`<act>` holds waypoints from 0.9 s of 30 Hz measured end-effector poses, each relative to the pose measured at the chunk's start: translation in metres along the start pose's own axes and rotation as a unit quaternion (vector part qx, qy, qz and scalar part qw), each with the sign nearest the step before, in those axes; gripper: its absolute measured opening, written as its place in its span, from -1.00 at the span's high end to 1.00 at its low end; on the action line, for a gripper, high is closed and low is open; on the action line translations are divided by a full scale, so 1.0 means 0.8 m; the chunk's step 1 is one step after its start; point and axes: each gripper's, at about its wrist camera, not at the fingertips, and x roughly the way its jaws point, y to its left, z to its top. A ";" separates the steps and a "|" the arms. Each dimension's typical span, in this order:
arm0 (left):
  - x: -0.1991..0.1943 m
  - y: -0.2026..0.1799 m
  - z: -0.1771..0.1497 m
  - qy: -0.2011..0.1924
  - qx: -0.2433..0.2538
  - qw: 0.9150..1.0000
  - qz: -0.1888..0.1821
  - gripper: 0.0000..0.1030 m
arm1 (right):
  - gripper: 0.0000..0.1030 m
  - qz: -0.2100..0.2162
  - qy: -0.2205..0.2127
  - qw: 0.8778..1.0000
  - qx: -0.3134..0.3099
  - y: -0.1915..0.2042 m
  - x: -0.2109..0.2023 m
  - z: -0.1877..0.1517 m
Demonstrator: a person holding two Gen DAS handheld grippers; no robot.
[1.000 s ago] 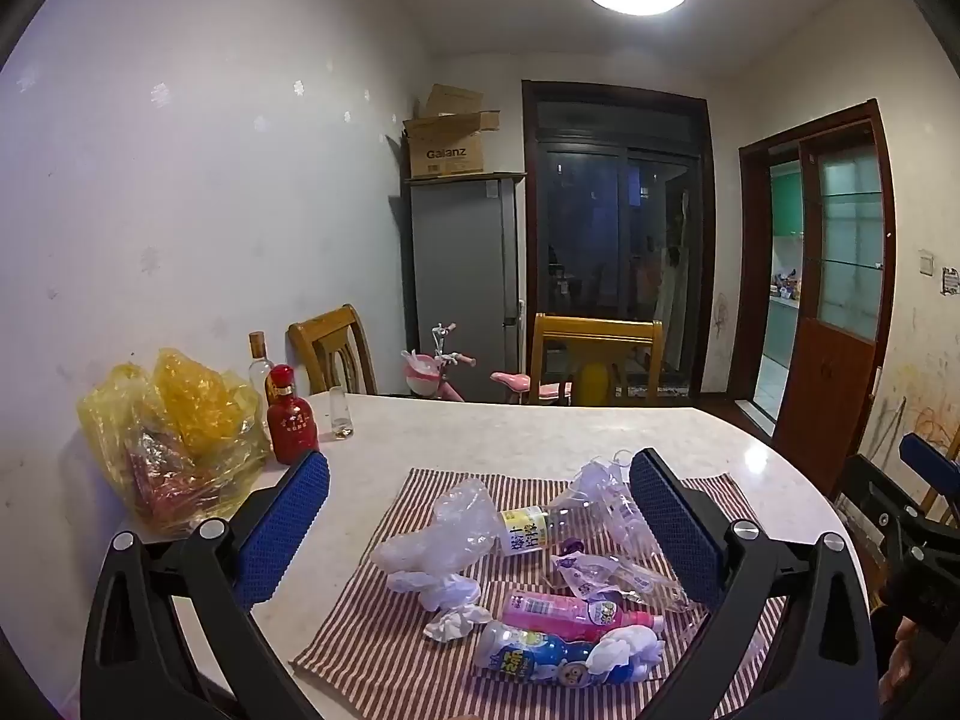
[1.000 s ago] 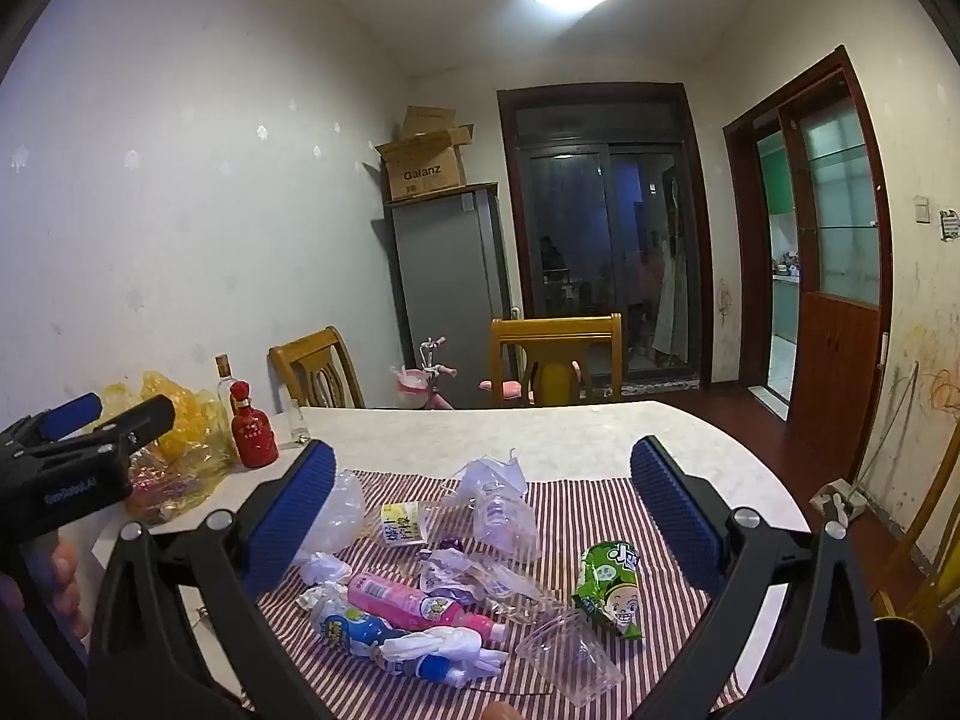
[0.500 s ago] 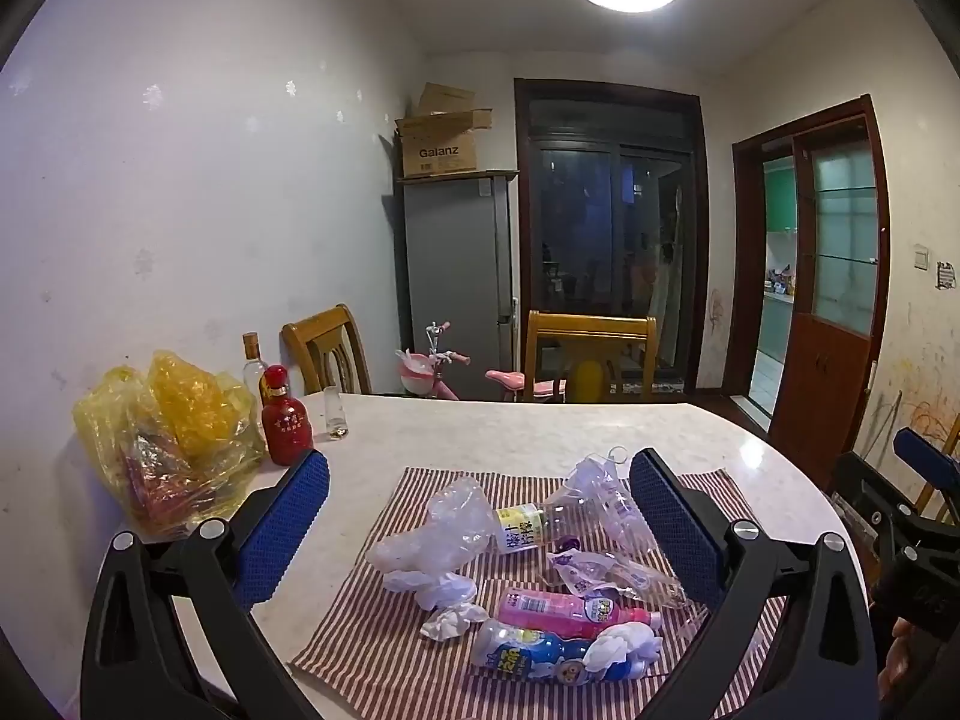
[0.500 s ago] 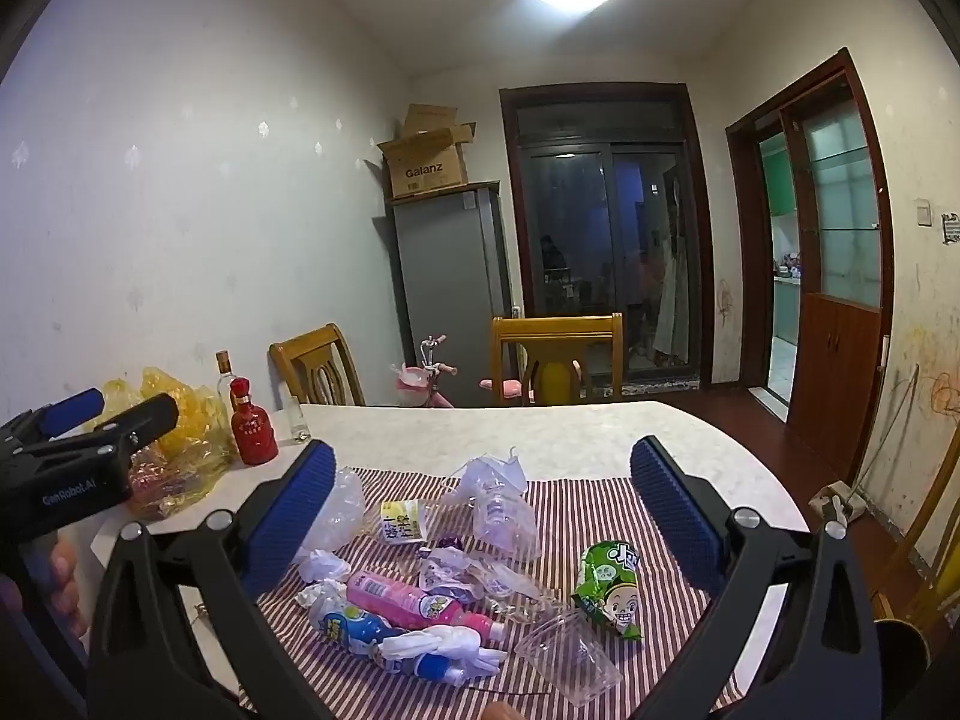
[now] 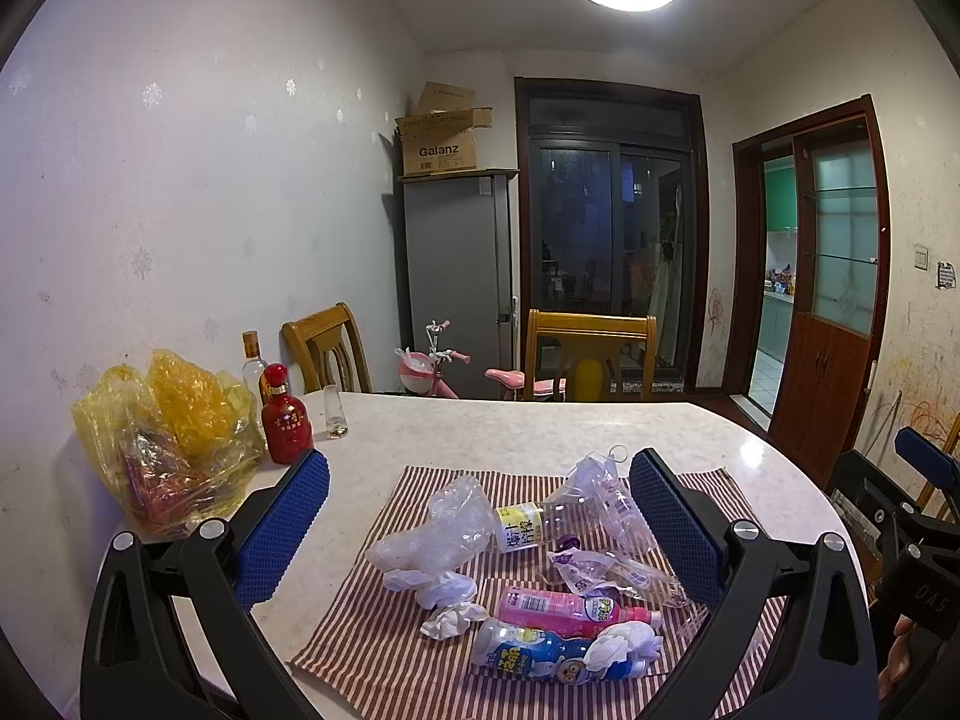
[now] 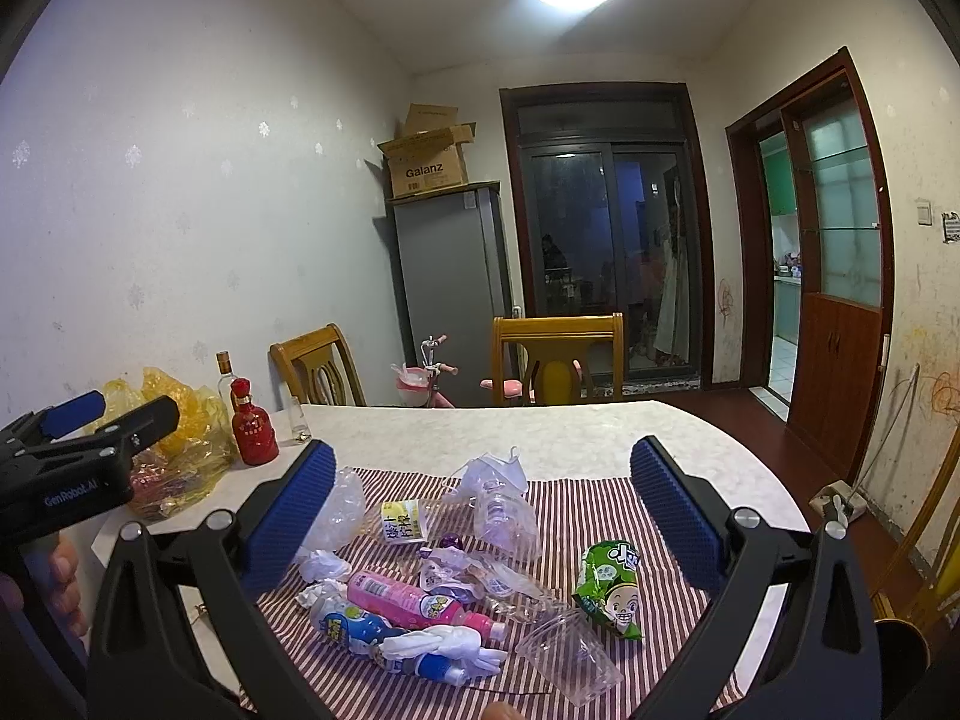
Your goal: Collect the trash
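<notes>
Grippers, two: left gripper (image 5: 480,531) and right gripper (image 6: 483,519), both spread wide and empty, held above the lower centre of each frame, seemingly poised to choose a first piece.

Table (image 5: 540,426): pale top, centre frame.

Striped cloth (image 5: 372,630): lower centre, apparently laid to keep the trash together.

Yellow bag (image 5: 174,438): left edge, against the wall, well apart from the cloth.

Trash, lying on the cloth: crumpled clear bag (image 5: 444,534); crushed clear bottle (image 5: 564,516); pink bottle (image 5: 564,606); blue bottle (image 5: 540,657); green snack packet (image 6: 609,585), right of the bottles; clear cup (image 6: 567,654), on its side.
</notes>
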 end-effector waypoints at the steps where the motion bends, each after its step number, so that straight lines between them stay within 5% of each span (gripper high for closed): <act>1: 0.000 0.000 0.000 0.000 0.000 1.000 0.000 -0.89 | -0.92 0.000 0.000 1.000 0.000 0.000 0.000 0.000; 27: -0.002 -0.003 -0.004 -0.002 0.000 1.000 -0.006 -0.89 | -0.92 0.000 -0.001 1.000 -0.001 0.000 0.000 -0.001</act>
